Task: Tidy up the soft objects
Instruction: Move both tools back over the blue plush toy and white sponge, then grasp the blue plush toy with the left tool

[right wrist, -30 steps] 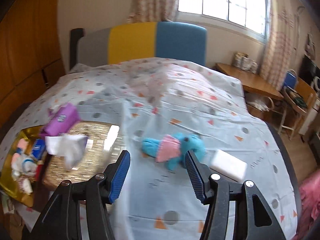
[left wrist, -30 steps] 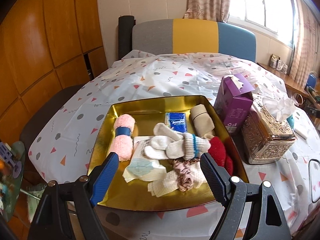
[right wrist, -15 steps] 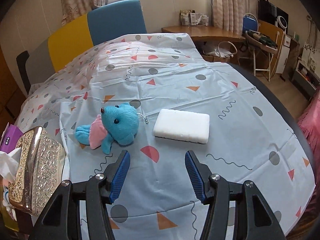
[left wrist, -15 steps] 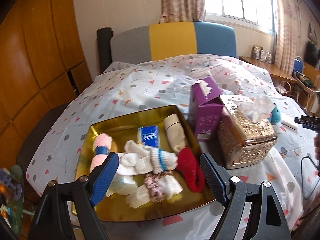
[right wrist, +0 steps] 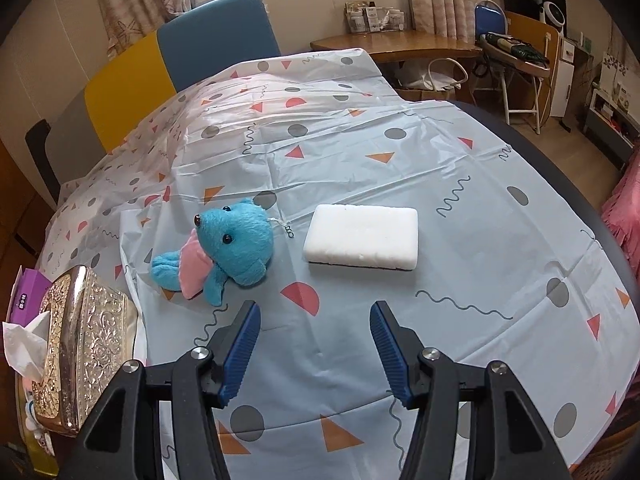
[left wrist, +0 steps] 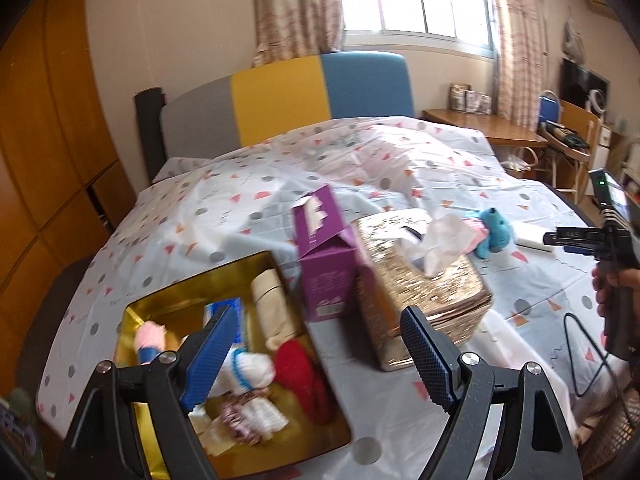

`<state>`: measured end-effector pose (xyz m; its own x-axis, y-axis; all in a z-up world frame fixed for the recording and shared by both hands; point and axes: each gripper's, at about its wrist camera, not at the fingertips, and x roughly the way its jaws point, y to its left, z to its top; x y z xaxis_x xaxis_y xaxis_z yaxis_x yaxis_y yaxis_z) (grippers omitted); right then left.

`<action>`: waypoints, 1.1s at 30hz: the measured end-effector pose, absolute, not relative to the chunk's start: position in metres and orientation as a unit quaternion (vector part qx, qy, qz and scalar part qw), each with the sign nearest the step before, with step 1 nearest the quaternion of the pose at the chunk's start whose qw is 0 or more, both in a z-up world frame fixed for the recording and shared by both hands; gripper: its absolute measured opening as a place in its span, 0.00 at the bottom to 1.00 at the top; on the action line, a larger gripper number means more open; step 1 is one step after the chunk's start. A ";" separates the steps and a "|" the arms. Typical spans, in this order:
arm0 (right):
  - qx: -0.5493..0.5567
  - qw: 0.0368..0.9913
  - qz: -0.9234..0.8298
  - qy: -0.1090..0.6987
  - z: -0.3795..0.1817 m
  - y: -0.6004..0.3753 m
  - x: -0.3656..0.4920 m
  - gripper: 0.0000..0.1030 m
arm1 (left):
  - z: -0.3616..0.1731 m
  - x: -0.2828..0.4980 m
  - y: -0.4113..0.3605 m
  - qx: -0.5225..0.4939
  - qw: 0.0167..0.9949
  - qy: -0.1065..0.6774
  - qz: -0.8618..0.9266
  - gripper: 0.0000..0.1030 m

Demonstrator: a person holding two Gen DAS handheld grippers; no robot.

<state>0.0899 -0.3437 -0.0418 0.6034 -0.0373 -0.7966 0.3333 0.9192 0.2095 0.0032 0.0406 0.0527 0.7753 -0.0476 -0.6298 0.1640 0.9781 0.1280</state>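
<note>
A gold tray (left wrist: 192, 286) at the lower left of the left wrist view holds several soft items: a pink roll (left wrist: 149, 338), white socks (left wrist: 250, 372), a red knit piece (left wrist: 300, 368) and a beige roll (left wrist: 272, 300). My left gripper (left wrist: 316, 354) hangs open over the tray's right side, nothing between its fingers. In the right wrist view a blue plush toy (right wrist: 232, 246) with pink ears lies on the patterned sheet beside a white sponge block (right wrist: 362, 242). My right gripper (right wrist: 314, 348) stands open just in front of both, holding nothing.
A purple carton (left wrist: 322, 256) and a gold embossed tissue box (left wrist: 420, 280) stand right of the tray; the tissue box (right wrist: 80, 340) fills the right view's left edge. A hand with the other gripper (left wrist: 608, 248) shows at far right. A desk (right wrist: 400, 46) and chairs stand beyond the bed.
The left view has swung to the right, so the tray slid to the lower left and the plush came into sight. The right gripper dropped closer to the plush and sponge, then held still.
</note>
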 end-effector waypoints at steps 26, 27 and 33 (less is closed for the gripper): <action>0.300 0.833 -0.169 0.433 -0.049 -0.402 0.076 0.56 | 0.044 0.115 -0.160 0.129 0.872 0.414 -0.224 0.73; 0.309 0.832 -0.169 0.429 -0.048 -0.405 0.075 0.56 | 0.037 0.120 -0.169 0.138 0.869 0.420 -0.220 0.74; 0.358 0.823 -0.174 0.405 -0.042 -0.424 0.064 0.56 | -0.009 0.154 -0.218 0.173 0.853 0.449 -0.200 0.84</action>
<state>0.0636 -0.4240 -0.0422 0.6114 0.0028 -0.7913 0.5765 0.6835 0.4478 0.1544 -0.2180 -0.0092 0.5164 -0.1858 -0.8359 0.4970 0.8600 0.1159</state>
